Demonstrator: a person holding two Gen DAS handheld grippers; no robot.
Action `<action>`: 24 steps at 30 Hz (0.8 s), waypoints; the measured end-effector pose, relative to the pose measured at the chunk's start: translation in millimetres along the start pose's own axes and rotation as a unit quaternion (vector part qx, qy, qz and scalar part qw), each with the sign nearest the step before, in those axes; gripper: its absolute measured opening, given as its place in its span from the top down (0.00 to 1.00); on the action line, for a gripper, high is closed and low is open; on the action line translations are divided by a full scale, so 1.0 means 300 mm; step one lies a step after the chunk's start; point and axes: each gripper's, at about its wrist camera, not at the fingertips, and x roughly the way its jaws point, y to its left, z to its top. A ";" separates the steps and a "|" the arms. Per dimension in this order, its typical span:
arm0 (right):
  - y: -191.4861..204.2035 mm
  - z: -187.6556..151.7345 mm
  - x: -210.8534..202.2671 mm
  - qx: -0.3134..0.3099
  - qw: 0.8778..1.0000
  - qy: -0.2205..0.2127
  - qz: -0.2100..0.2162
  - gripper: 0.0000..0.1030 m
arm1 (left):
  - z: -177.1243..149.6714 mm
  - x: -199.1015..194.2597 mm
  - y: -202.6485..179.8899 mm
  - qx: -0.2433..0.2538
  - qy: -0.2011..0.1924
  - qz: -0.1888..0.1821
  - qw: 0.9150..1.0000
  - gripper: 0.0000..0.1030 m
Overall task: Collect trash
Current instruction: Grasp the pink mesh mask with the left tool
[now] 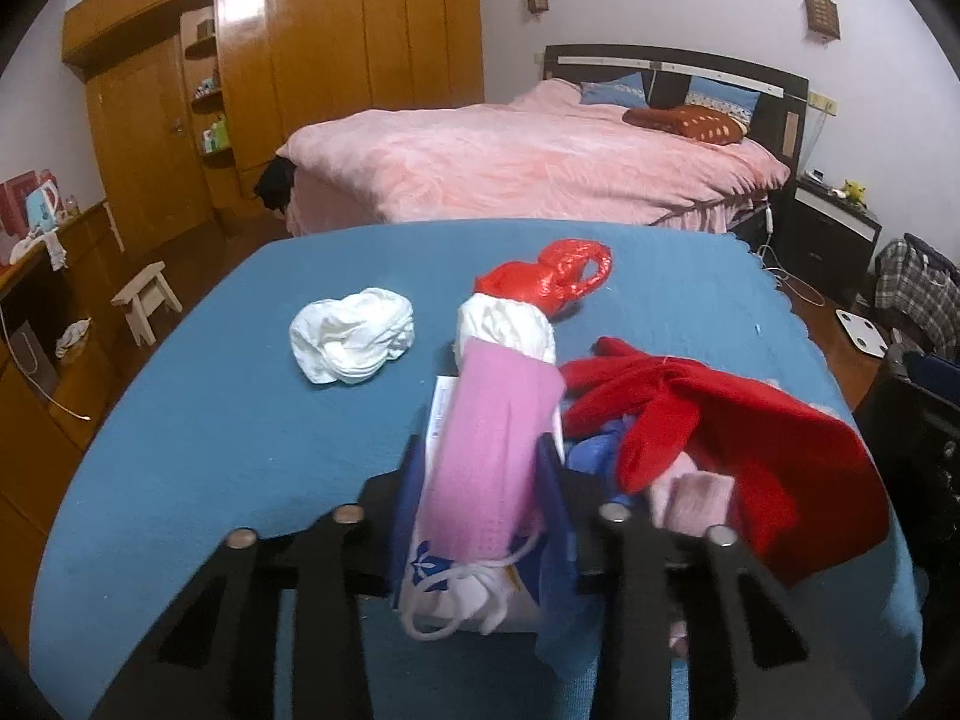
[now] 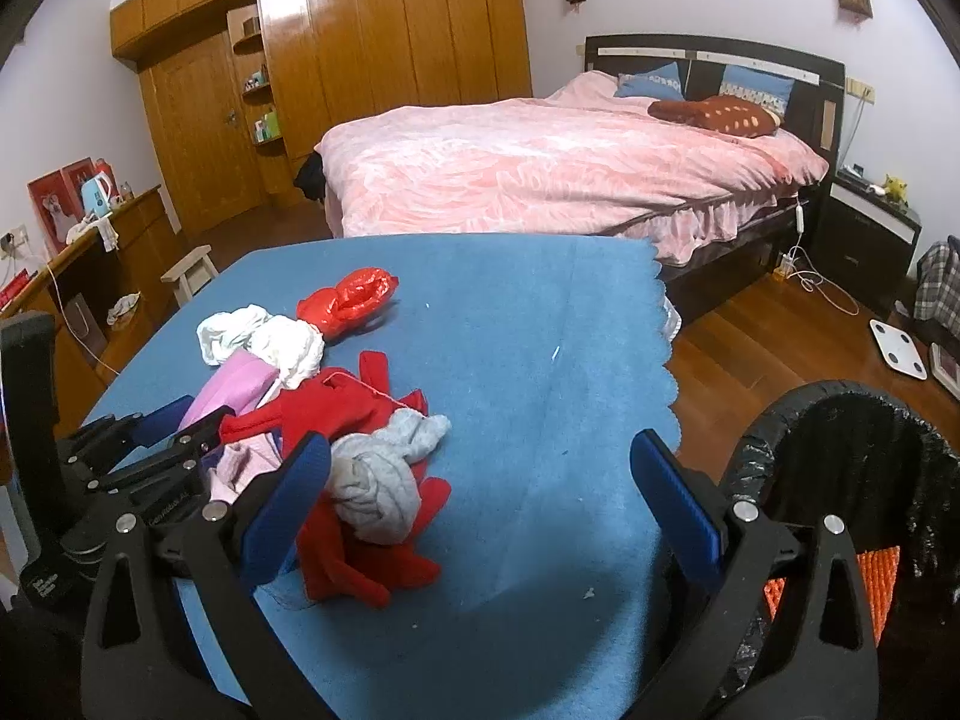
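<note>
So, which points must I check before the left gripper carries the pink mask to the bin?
1. Left gripper shut on mask: ok.
2. Mask strings clear of the fingers: cannot tell.
3. Packet behind the mask also gripped: cannot tell.
4. Right gripper open and holding nothing: ok.
5. Bin open, at the table's right: ok.
6. Red glove apart from mask: ok.

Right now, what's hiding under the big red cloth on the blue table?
Under the red cloth a pale pink fabric pokes out at its left edge, with a bit of blue fabric beside it. A knotted grey sock lies on top. What lies beneath its middle is covered.
</note>
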 end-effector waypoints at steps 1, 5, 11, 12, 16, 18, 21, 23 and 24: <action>-0.001 -0.001 0.003 0.001 1.000 0.001 0.000 0.06 | -0.001 0.001 -0.003 0.002 0.000 -0.001 1.000 0.72; 0.003 -0.001 0.005 0.002 1.000 0.002 0.003 0.06 | 0.001 0.002 -0.005 0.004 0.002 -0.014 1.000 0.85; 0.021 0.005 -0.009 -0.003 1.000 -0.005 0.010 0.06 | 0.015 -0.044 0.022 -0.018 -0.011 -0.027 0.999 0.88; 0.023 0.008 -0.013 -0.004 1.000 -0.007 0.011 0.06 | 0.021 -0.066 0.030 -0.020 -0.017 -0.028 0.999 0.88; 0.044 0.019 -0.035 0.000 1.000 -0.019 0.020 0.06 | 0.032 -0.124 0.057 -0.025 -0.030 -0.024 0.999 0.88; 0.066 0.019 -0.044 -0.002 0.999 -0.022 0.026 0.06 | 0.031 -0.141 0.067 -0.023 -0.033 -0.020 0.999 0.88; 0.106 0.015 -0.052 -0.008 0.999 -0.026 0.031 0.06 | 0.017 -0.160 0.087 -0.019 -0.036 -0.011 0.999 0.88; 0.132 0.009 -0.057 -0.009 0.999 -0.028 0.035 0.12 | 0.003 -0.167 0.107 -0.022 -0.035 -0.006 0.999 0.88; 0.149 0.005 -0.055 -0.010 0.999 -0.026 0.039 0.13 | -0.005 -0.169 0.119 -0.024 -0.034 -0.003 0.999 0.88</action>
